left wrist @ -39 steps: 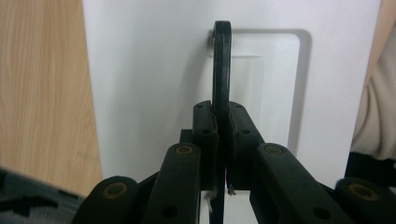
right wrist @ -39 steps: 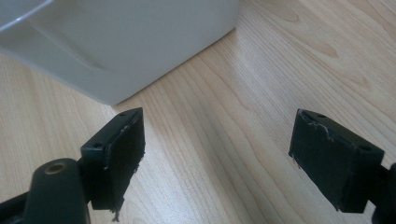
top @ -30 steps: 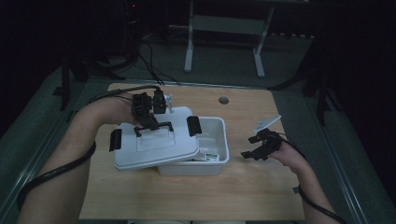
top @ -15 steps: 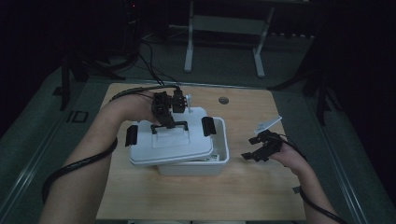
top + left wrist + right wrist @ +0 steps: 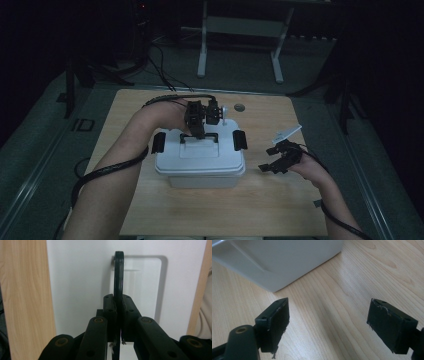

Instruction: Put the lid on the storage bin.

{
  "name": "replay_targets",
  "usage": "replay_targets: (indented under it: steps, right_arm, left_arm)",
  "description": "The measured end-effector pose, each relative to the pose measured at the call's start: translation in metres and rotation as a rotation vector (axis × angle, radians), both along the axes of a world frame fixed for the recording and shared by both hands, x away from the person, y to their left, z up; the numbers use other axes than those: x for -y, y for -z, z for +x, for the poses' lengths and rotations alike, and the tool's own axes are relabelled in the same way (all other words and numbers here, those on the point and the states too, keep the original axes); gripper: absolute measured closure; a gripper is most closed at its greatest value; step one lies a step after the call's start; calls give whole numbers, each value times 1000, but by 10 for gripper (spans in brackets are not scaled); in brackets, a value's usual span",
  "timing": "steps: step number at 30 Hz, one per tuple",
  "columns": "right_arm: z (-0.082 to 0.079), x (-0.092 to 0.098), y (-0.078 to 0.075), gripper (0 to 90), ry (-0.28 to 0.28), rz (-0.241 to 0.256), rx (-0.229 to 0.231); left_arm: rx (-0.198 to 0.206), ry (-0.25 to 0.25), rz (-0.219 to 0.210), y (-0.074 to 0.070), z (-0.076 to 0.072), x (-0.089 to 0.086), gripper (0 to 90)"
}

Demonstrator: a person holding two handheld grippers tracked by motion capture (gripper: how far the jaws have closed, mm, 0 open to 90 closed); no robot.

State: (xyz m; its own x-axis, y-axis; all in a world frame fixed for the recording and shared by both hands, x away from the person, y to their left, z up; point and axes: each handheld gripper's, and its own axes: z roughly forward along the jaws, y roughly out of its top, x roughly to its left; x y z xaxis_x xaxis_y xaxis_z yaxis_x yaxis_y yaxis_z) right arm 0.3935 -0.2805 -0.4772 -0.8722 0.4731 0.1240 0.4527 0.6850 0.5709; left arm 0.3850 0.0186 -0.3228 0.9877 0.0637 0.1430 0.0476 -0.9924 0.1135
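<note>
The white lid (image 5: 200, 156) has slid to the right since a second ago and now sits square on top of the white box (image 5: 202, 179), so the inside of the box is hidden. Before, the lid hung off the left side and the box was partly open.

The wooden table (image 5: 280, 200) is the biggest thing, and the box stands near its middle. The lid has a black clip (image 5: 158, 142) on its left end and another black clip (image 5: 240, 140) on its right end.

The left gripper (image 5: 199, 131) is pinched tight on the thin black handle (image 5: 118, 275) on top of the lid. The right gripper (image 5: 272, 159) hangs just right of the box with its jaws wide apart and nothing in them.

The room behind the table is very dark. No writing can be read on the box or lid.
</note>
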Motion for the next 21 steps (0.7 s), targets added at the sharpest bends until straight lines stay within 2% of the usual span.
replay_targets:
  steps: [4, 7, 11, 21]
  right_arm:
    - [0, 1, 1, 177, 2, -3, 0]
    - [0, 2, 1, 177, 2, 1, -2]
    - [-1, 4, 3, 177, 3, 8, -7]
    - [-1, 4, 3, 177, 2, 7, -9]
  left_arm:
    - [-6, 19, 7, 3, 2, 8, 841]
    - [-7, 13, 11, 6, 4, 12, 841]
    - [-16, 9, 7, 10, 6, 14, 841]
    - [-14, 9, 32, 23, 11, 15, 841]
